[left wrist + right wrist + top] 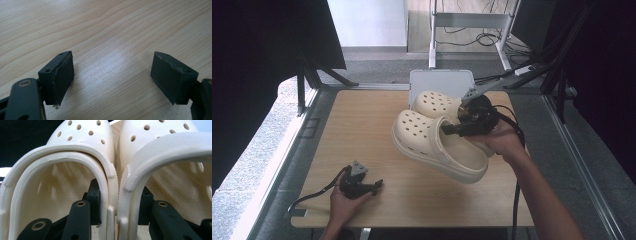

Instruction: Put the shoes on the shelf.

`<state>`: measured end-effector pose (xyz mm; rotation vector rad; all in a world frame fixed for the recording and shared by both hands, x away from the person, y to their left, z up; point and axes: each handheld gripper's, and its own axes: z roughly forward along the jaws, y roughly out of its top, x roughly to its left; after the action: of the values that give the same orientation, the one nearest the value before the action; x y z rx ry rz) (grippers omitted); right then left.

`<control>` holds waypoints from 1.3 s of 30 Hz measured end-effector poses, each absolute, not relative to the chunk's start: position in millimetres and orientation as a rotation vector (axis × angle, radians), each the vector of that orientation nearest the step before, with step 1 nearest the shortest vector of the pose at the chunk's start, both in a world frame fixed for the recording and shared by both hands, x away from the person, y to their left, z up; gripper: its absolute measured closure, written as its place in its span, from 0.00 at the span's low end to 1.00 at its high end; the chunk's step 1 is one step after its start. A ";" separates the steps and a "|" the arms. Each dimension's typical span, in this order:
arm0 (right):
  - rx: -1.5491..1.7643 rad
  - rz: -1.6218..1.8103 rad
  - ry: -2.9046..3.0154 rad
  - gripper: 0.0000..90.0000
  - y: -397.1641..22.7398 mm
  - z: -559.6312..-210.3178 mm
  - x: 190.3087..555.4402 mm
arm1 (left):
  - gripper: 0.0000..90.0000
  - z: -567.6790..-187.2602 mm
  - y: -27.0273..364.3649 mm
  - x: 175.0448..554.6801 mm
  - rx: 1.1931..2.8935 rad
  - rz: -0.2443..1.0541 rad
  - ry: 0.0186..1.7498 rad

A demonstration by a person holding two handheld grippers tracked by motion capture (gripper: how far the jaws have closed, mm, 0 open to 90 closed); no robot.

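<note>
Two cream clogs (439, 142) pinched side by side by right gripper (117, 207), one of its fingers (93, 200) inside each shoe, inner walls squeezed together, lifted above bench (362, 130). Left gripper (112, 80) fingers spread, nothing between, resting low over bench near front edge.

Light wooden table (362, 130) with visible grain, set on a grey floor (377, 65). White lidded box (439, 80) at the far edge. Beyond, white desk legs (432, 35) and loose cables (482, 40); dark panels (257, 55) at both sides.
</note>
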<state>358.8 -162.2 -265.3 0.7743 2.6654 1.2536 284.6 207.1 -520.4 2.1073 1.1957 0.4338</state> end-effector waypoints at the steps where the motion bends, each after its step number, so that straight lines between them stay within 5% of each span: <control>1: 0.781 1.255 2.660 0.73 -162.3 -264.4 361.4 | 0.21 -520.4 207.1 284.6 2.107 0.434 1.196; 39: 1.034 1.160 2.490 0.73 -143.8 -260.4 465.5 | 0.21 -520.4 207.4 284.6 2.110 0.434 1.192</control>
<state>465.5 -143.8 -260.4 1.0341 2.4903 1.1599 284.6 207.4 -520.4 2.1097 1.1923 0.4343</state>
